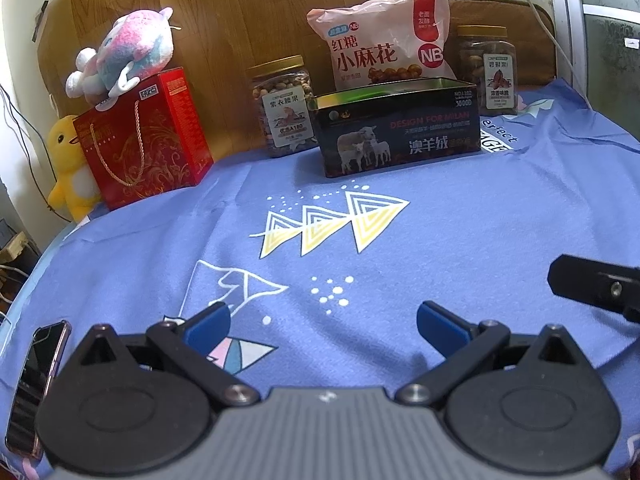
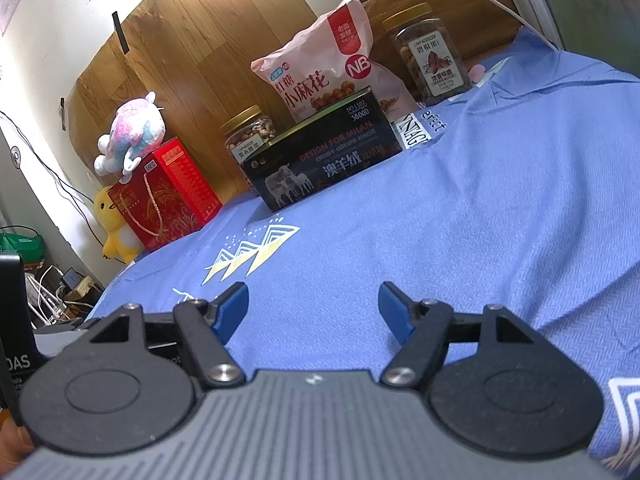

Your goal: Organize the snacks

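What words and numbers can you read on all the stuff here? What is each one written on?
"红糖 小麻花" and "NB": pink snack bag.
"DESIGN FOR MILAN", "澳羊绒", "NO.L102": open black tin.
"紫衣腰果": left nut jar.
"碧根果": right nut jar.
"erfect", cut off: blue cloth.
Red gift box print: too blurred.
Smaller jar print: too small.

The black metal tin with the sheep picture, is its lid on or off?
Off. The black rectangular metal tin shows an open rim with its greenish inner wall exposed; no lid is seen.

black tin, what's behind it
Behind the black tin stands the pink snack bag, with a nut jar at its left and another jar at its right. The bag's bottom is hidden.
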